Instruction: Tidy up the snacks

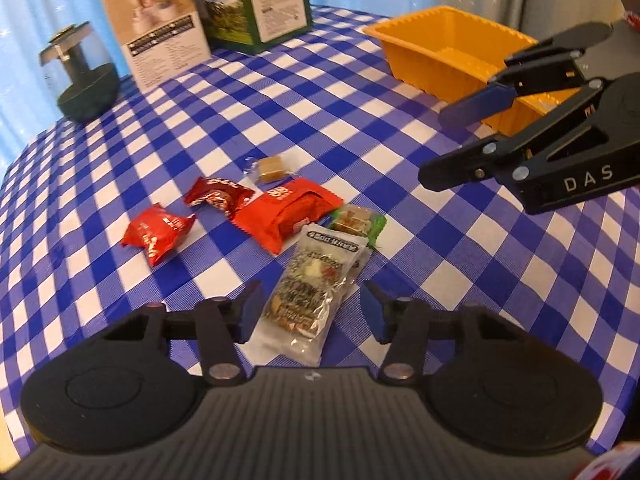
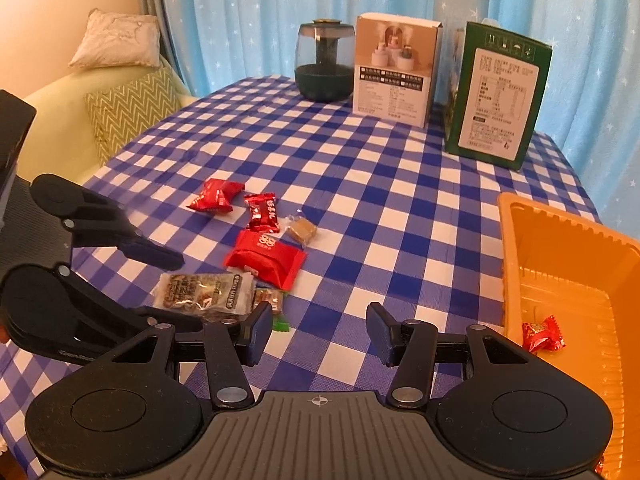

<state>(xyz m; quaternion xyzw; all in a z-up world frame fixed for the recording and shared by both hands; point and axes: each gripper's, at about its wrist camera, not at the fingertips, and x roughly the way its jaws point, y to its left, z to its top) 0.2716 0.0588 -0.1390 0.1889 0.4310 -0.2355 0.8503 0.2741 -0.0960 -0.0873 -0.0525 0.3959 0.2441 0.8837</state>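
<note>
Several snacks lie on the blue checked tablecloth: a clear nut bar packet, a green-edged candy, a big red packet, two smaller red packets and a brown caramel. My left gripper is open, its jaws either side of the nut bar packet. My right gripper is open and empty, beside the orange bin; it also shows in the left wrist view. One red candy lies in the bin.
At the table's far edge stand a dark glass humidifier, a beige box and a green box. A sofa with cushions sits left of the table. Blue curtains hang behind.
</note>
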